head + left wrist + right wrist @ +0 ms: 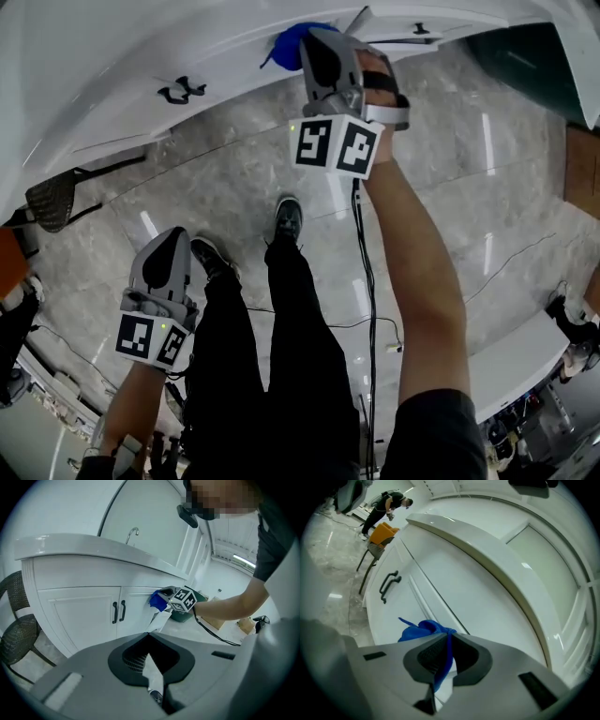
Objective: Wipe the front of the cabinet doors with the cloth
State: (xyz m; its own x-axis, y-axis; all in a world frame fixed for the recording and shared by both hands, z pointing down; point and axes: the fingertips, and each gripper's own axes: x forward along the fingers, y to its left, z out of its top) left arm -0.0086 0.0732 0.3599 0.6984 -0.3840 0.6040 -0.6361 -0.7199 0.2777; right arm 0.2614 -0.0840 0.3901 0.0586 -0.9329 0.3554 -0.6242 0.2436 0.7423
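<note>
The blue cloth (pixel 286 45) is pressed against the white cabinet door (pixel 112 84), with my right gripper (pixel 319 42) shut on it. In the right gripper view the cloth (pixel 424 627) bunches out from between the jaws of that gripper (pixel 446 637), against the door (pixel 408 606) and to the right of the black handles (pixel 389 584). The left gripper view shows the same cloth (pixel 158 601) on the door (pixel 84 616), right of the handle pair (pixel 118 611). My left gripper (pixel 169 253) hangs low beside the person's leg, well back from the cabinet, its jaws shut (pixel 149 637) and holding nothing.
A dark mesh chair (pixel 52 199) stands left of the cabinet. A black cable (pixel 367 281) trails from the right gripper over the marble floor. A dark green bin (pixel 525 56) and a cardboard box (pixel 583 173) sit to the right. A distant person (pixel 389 503) stands near an orange seat (pixel 382 532).
</note>
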